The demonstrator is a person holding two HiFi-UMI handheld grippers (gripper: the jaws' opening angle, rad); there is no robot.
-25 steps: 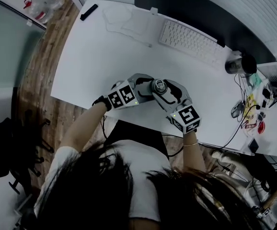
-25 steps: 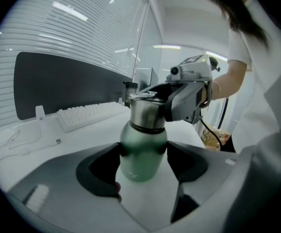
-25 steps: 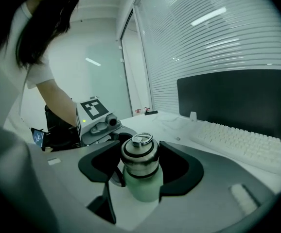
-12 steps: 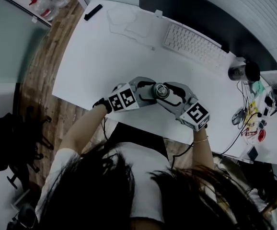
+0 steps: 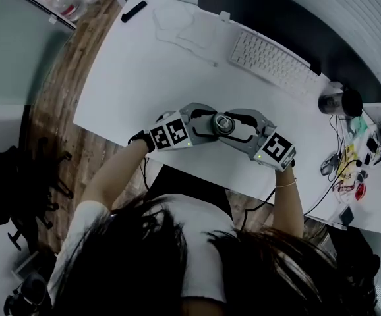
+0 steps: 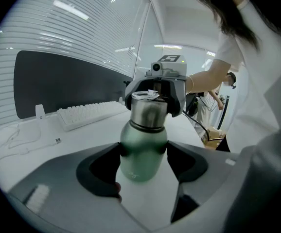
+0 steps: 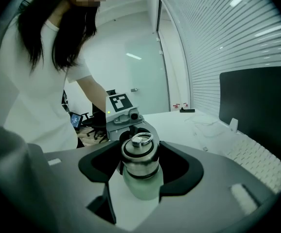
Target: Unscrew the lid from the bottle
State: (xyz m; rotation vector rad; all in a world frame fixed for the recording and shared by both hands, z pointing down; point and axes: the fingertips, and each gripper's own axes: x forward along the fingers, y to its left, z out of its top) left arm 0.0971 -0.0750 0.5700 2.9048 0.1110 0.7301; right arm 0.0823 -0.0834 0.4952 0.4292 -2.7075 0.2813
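On my feed the bottle (image 6: 143,144) shows a green body with a smooth, matt coat and only a soft sheen. Its lid (image 7: 139,154) is bare brushed metal, steel-grey, and the small ring (image 7: 141,140) on top is shinier metal. The left gripper (image 6: 144,155) and the right gripper (image 7: 139,163) both look to me like matt grey plastic, with darker black pads (image 7: 181,171) lining the jaws. The table (image 5: 138,78) is white, smooth and low in gloss. I read the keyboard (image 5: 273,56) as white plastic. The floor (image 5: 58,104) is wood-grain plank. The person's shirt (image 5: 197,255) is white cloth.
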